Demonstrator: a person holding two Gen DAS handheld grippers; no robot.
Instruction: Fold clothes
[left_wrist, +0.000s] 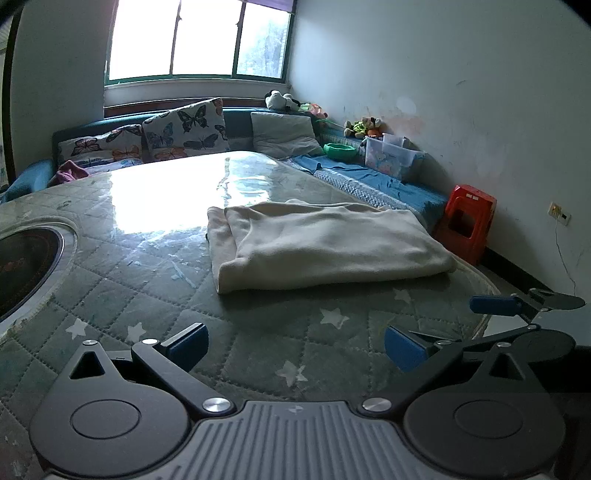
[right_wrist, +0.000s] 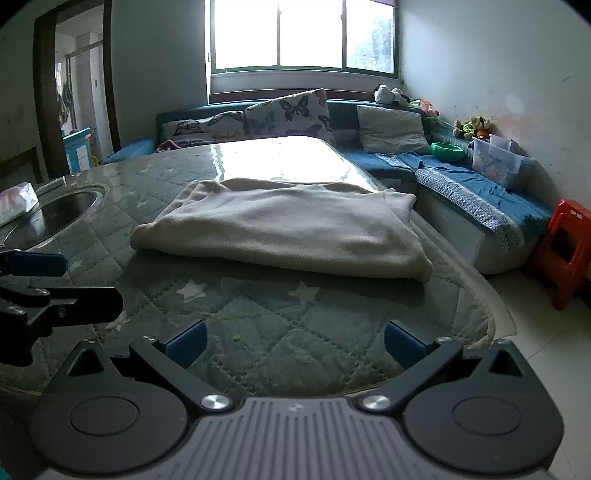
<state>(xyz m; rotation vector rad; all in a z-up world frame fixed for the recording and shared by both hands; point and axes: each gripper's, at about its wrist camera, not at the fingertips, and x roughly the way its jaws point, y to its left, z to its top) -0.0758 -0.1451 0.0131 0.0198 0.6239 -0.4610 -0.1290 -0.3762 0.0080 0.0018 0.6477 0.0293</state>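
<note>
cream garment (left_wrist: 325, 243) folded flat on quilted table (left_wrist: 155, 280), left gripper (left_wrist: 295, 347) & right gripper (right_wrist: 295, 343) fingers spread wide, both empty, near garment w/o touching

A folded cream garment (right_wrist: 284, 229) lies on the quilted table cover (right_wrist: 258, 332). The right gripper (right_wrist: 295, 341) hangs spread wide, empty, short of it.

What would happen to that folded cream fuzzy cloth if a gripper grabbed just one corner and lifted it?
The folded cream fuzzy cloth would probably droop and unfold: its edges sag in soft rounded rolls, so it looks floppy. It seems light for its size. Pushed across the quilted green star-print table cover, it would likely bunch rather than slide.
</note>
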